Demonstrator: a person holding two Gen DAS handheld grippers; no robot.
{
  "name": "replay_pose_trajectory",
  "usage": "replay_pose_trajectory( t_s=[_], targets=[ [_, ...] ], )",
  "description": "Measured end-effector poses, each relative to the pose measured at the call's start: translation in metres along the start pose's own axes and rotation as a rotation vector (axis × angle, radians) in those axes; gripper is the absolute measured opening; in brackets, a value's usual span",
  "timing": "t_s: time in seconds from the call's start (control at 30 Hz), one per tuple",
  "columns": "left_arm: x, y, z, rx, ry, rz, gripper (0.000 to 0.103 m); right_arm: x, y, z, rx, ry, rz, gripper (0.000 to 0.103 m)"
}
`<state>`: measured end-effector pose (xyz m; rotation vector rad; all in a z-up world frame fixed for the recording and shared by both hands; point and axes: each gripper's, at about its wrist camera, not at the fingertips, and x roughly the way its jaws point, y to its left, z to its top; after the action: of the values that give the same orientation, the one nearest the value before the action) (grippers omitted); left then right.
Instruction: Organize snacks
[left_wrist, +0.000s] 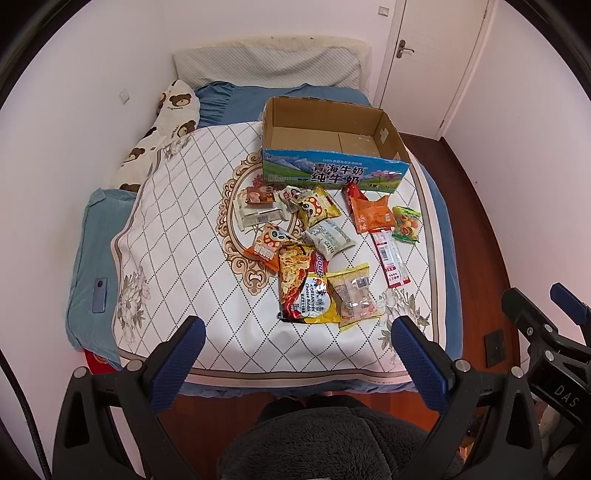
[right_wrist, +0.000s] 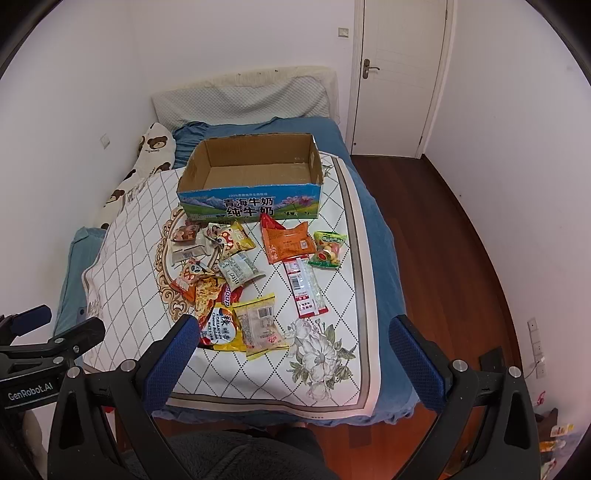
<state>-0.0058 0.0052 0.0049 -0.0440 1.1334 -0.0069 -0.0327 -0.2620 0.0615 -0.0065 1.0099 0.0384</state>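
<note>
Several snack packets lie on a white quilted mat (left_wrist: 177, 236) on the bed: a big noodle pack (left_wrist: 304, 284) (right_wrist: 218, 317), a yellow packet (left_wrist: 352, 295) (right_wrist: 260, 325), an orange packet (left_wrist: 371, 216) (right_wrist: 290, 242), a green candy bag (left_wrist: 406, 224) (right_wrist: 328, 249) and a long red-and-clear packet (left_wrist: 389, 256) (right_wrist: 306, 288). An empty open cardboard box (left_wrist: 332, 173) (right_wrist: 251, 206) stands behind them. My left gripper (left_wrist: 299, 332) and my right gripper (right_wrist: 295, 332) are both open and empty, held above the bed's near edge.
A bear-print pillow (left_wrist: 162, 133) lies along the left wall. A phone (left_wrist: 99, 295) rests on the blue bedding at the left. A white door (right_wrist: 399, 74) and wooden floor (right_wrist: 443, 229) are to the right. The right gripper shows at the right of the left wrist view (left_wrist: 546, 332).
</note>
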Motion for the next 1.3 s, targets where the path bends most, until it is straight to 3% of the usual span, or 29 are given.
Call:
replay_pose_trajectory(
  t_s=[0.37,0.53,0.67,0.9,1.03,1.1,1.2,1.3],
  targets=[
    [0.002,0.001,-0.001,0.005,-0.002,0.006,0.103,0.005,0.003,0.005,0.015,0.001,0.010,0.103],
    [0.024,0.008,0.006,-0.003,0.018,0.027,0.103,0.020,-0.003,0.006,0.046,0.024,0.024,0.103],
    [0.073,0.017,0.011,-0.017,0.088,0.038,0.103,0.060,-0.007,0.002,0.092,0.085,0.051,0.103],
    [0.199,0.028,0.017,0.000,0.230,0.066,0.103,0.187,0.005,-0.020,0.121,0.223,0.075,0.102],
    [0.263,0.025,0.016,0.030,0.311,0.086,0.103,0.272,0.023,-0.044,0.069,0.325,0.110,0.091],
    [0.292,0.022,0.017,0.044,0.365,0.092,0.103,0.297,0.034,-0.053,0.029,0.361,0.129,0.090],
    [0.329,0.016,0.016,0.043,0.461,0.033,0.103,0.325,0.051,-0.065,-0.037,0.400,0.161,0.090],
    [0.351,0.011,0.019,0.020,0.505,-0.015,0.103,0.344,0.060,-0.073,-0.052,0.419,0.162,0.089]
  ],
)
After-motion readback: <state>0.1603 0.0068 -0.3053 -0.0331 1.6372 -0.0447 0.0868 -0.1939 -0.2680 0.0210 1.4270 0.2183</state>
